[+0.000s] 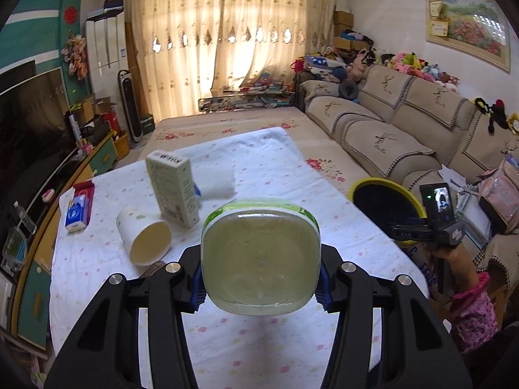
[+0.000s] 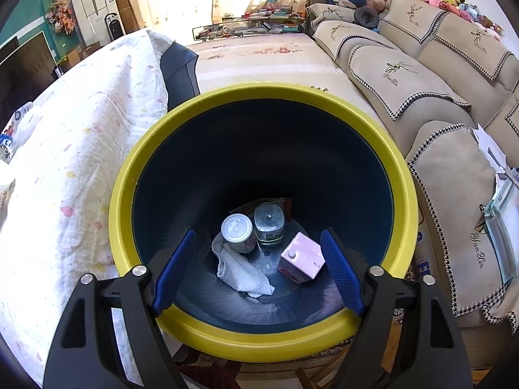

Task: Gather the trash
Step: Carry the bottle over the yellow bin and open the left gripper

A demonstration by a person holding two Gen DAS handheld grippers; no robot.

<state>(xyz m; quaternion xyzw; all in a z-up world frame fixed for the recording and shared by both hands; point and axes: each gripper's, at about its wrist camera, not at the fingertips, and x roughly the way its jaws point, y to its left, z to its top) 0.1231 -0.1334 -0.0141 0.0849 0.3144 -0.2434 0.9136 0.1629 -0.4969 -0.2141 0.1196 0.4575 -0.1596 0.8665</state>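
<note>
The left claw [image 1: 259, 291] is clamped on a clear plastic bottle [image 1: 260, 257] by its flat sides, bottom toward the lens, above the table [image 1: 246, 350]. It looks light, thin-walled and slick; a mid-body hold suits it. The right claw [image 2: 259, 270] gapes empty over the yellow-rimmed bin [image 2: 120, 201], which holds a can [image 2: 236, 231], another bottle [image 2: 269, 223], a pink carton [image 2: 301, 257] and a crumpled tissue [image 2: 241, 270].
</note>
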